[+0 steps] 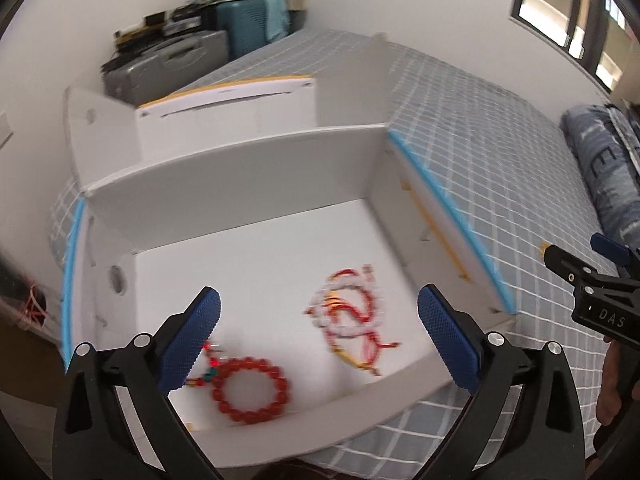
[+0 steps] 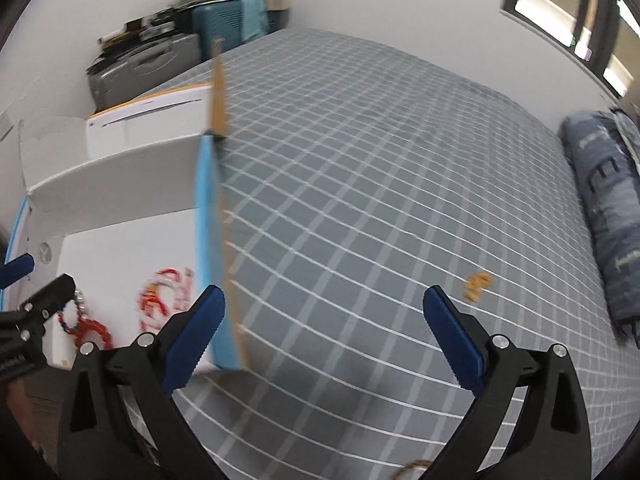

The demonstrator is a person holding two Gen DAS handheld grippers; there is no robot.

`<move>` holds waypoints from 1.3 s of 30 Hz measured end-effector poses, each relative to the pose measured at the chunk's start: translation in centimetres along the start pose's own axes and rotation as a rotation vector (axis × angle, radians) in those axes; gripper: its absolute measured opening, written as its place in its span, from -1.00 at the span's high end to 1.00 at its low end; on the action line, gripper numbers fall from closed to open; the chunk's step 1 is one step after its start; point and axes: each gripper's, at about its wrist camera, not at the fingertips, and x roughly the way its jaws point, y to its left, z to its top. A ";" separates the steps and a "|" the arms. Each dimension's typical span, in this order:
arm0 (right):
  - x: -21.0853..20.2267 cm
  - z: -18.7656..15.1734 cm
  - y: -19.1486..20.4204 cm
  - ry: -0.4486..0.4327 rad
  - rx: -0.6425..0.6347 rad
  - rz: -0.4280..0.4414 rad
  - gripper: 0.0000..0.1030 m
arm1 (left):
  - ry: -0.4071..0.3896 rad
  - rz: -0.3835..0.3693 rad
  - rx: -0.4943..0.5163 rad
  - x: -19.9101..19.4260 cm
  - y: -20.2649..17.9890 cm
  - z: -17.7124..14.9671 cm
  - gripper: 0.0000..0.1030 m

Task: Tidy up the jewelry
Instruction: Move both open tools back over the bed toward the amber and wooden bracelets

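The left gripper point(image 1: 319, 332) hangs over the open white box point(image 1: 224, 196) on the checked bed point(image 2: 380, 184), fingers spread wide and gripping nothing; a red bead bracelet point(image 1: 251, 395) lies on the box floor near the left finger, and a blurred red-and-white tangle of strings point(image 1: 352, 320) lies beside it, apart. The right gripper point(image 2: 324, 336) is over the bed just right of the box's blue-edged wall, fingers likewise spread and empty. A small gold piece point(image 2: 476, 285) lies on the bed near the right finger.
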 end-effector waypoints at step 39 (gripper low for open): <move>2.3 -21.6 -13.3 0.166 0.307 0.007 -0.85 | 0.107 -0.213 0.401 17.9 -38.6 -0.3 -0.88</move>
